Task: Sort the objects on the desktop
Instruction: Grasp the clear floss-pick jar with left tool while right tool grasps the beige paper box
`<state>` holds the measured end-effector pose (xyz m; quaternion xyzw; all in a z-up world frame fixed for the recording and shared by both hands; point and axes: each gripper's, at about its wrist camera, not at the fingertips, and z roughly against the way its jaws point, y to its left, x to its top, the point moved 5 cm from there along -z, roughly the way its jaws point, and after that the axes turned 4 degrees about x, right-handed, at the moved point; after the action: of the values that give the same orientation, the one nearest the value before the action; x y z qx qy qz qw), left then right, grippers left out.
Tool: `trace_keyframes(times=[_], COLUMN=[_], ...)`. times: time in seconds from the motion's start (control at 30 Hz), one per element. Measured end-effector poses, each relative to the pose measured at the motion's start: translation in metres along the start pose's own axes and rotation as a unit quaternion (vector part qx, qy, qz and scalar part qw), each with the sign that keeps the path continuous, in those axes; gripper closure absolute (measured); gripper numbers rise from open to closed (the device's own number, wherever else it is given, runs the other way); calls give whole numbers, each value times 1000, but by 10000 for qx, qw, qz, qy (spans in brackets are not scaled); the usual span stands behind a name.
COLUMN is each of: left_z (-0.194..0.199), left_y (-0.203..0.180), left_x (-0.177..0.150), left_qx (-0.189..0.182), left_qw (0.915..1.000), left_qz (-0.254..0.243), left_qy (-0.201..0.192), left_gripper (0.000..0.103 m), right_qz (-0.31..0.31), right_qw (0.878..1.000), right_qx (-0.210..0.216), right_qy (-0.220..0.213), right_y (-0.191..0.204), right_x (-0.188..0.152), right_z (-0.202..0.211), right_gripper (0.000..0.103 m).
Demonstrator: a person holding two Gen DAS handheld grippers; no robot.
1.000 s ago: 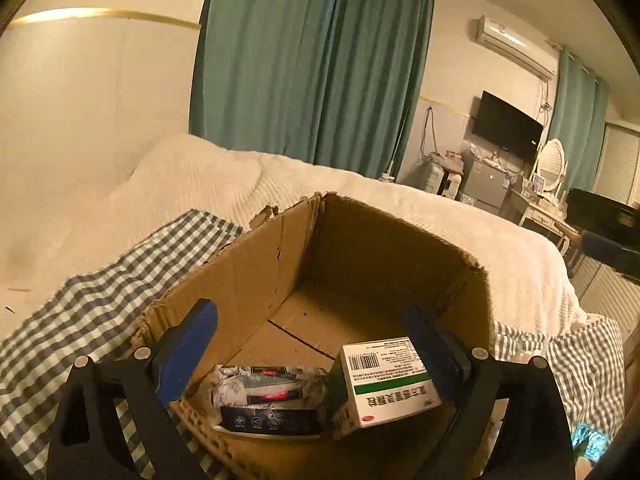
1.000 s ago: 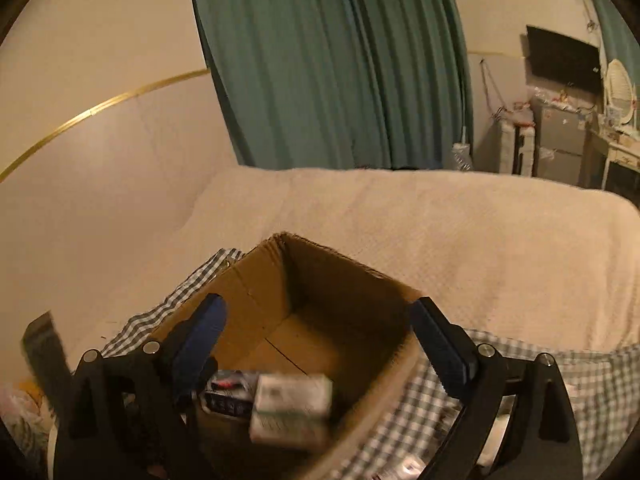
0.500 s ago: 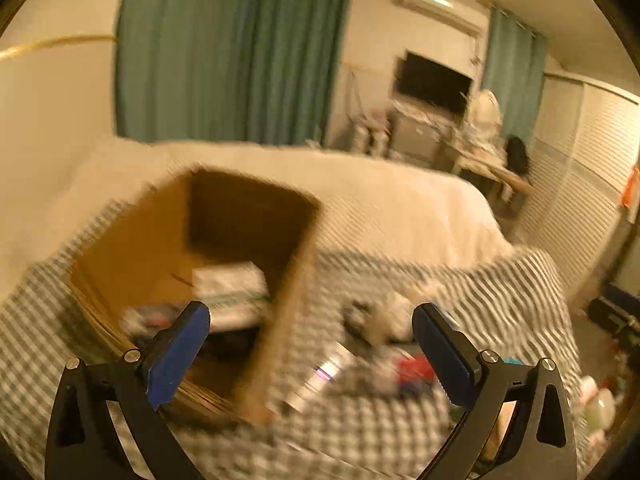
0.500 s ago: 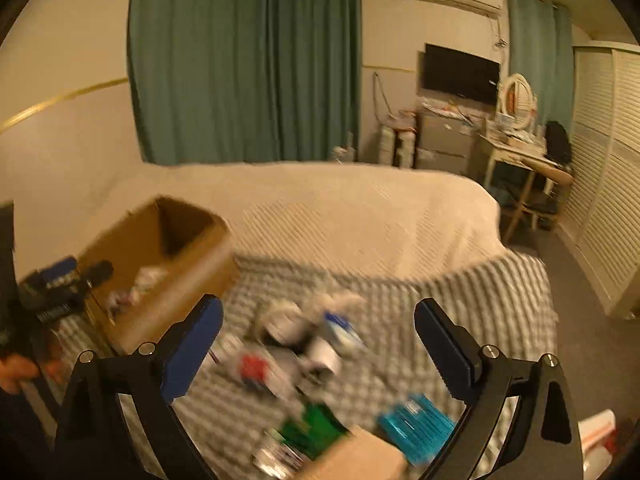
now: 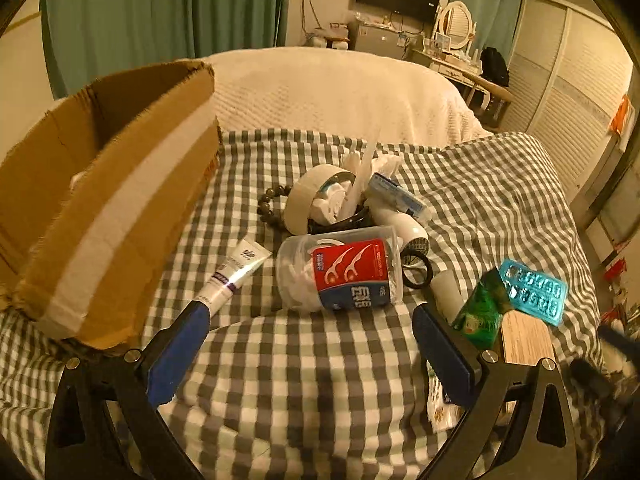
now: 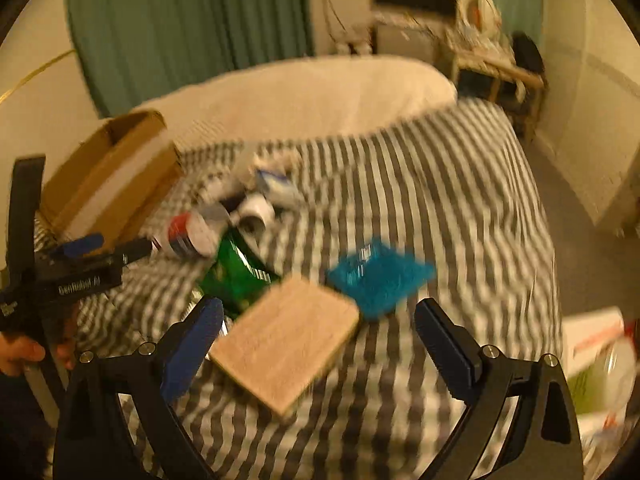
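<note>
A cardboard box (image 5: 108,200) stands at the left on the checked cloth (image 5: 300,380). A pile of small things lies right of it: a clear floss-pick jar with a red label (image 5: 344,270), a white tube (image 5: 232,276), a tape roll (image 5: 316,196), a bead bracelet (image 5: 270,206), a green packet (image 5: 480,308), a blue blister tray (image 5: 534,290) and a wooden block (image 5: 524,338). My left gripper (image 5: 308,348) is open and empty, just short of the jar. My right gripper (image 6: 316,344) is open and empty over the wooden block (image 6: 288,344); that view is blurred.
A cream blanket (image 5: 332,88) covers the bed behind the cloth. A desk with a mirror (image 5: 456,40) and a wardrobe stand at the far right. The left gripper's body and the hand holding it show in the right wrist view (image 6: 60,276).
Both grippers have swung right, away from the cardboard box with the medicine box in it, and now face the pile of things on the checked cloth. Both stay open.
</note>
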<state>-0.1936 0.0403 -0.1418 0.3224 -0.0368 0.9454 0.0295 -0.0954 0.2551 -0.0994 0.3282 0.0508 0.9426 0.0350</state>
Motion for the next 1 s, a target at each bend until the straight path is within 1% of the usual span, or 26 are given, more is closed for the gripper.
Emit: trace_keyframes(times=[0.07, 0.13, 0.2, 0.27, 0.33, 0.37, 0.43, 0.53, 0.63, 0.67, 0.73, 0.8, 0.87, 0.93, 1.0], left_z=[-7, -16, -23, -28, -37, -40, -49, -61, -77, -84, -93, -100, -101, -99, -96], left_y=[-1, -2, -5, -5, -7, -7, -6, -5, -5, -4, 1, 6, 10, 11, 11], left_x=[3, 5, 7, 8, 9, 9, 9, 7, 3, 1, -2, -5, -5, -6, -7], left_qx=[-78, -98, -214, -296, -450, -490, -540, -516, -619, -671, -791, -1074, -1209, -1295, -1322], left_qw=[10000, 9999, 9996, 9992, 9982, 9979, 9972, 9972, 9958, 9947, 9927, 9883, 9864, 9852, 9852], left_qz=[23, 18, -24, 1, 100, 136, 280, 328, 327, 369, 482, 702, 791, 836, 830], left_qy=[50, 114, 189, 257, 370, 392, 431, 439, 588, 682, 774, 827, 785, 748, 709], left_gripper=[0, 0, 0, 0, 0, 0, 0, 0, 0, 0, 0, 1, 12, 12, 12], right_qz=[-228, -451, -520, -544, -540, -541, -563, -626, -438, -397, -416, -394, -371, -389, -440], right_qw=[9995, 9985, 9980, 9974, 9970, 9967, 9947, 9921, 9866, 9852, 9832, 9804, 9788, 9773, 9794], right_qx=[-126, -82, -181, -380, -483, -530, -775, -978, -1489, -1581, -1650, -1747, -1803, -1812, -1700], right_qy=[201, 303, 321, 274, 278, 284, 381, 476, 506, 533, 661, 818, 899, 1025, 1001], right_y=[1, 4, 7, 12, 19, 22, 25, 31, 35, 36, 33, 30, 26, 21, 19], right_x=[-9, -14, -15, -15, -15, -14, -14, -14, -13, -14, -15, -19, -23, -26, -27], right_z=[-10, -16, -20, -19, -21, -21, -27, -37, -46, -50, -59, -67, -72, -75, -73], right_gripper=[6, 6, 6, 5, 0, 0, 0, 0, 1, 1, 0, 0, 0, 0, 0])
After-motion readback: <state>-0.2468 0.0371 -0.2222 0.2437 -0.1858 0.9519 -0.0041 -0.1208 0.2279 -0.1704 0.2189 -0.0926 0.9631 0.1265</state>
